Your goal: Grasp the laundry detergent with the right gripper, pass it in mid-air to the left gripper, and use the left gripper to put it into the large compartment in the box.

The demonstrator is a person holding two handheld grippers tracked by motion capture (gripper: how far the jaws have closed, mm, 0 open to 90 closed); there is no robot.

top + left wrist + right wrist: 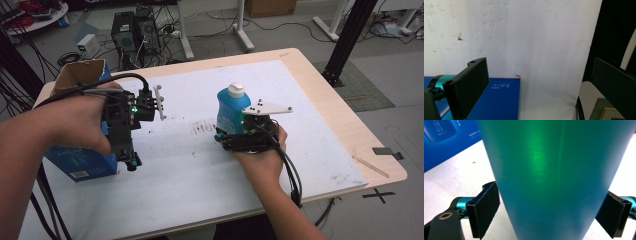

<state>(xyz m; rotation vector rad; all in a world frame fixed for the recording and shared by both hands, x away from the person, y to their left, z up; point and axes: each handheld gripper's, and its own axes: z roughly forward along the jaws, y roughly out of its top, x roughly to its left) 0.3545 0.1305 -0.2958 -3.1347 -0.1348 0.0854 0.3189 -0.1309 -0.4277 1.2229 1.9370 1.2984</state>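
A blue bottle (229, 112) with a white cap stands upright in the middle of the white board (200, 175). My right gripper (226, 136) reaches it from the near side, low on its body. In the right gripper view the bottle (554, 170) sits between the two pads (485, 212), and both touch its sides, so the right gripper (549, 217) is shut on it. At the left, my left gripper (127, 157) hovers beside a tall blue carton (82, 162) with open brown flaps. Its jaws stand wide open with nothing between them (541, 85), and the carton (499, 100) lies below the left jaw.
The white board lies on a wooden table (325, 95). Dark smudges (202, 127) mark the board just left of the bottle. A thin wooden stick (370, 167) rests near the table's right edge. Computer towers (132, 30) and cables sit on the floor beyond.
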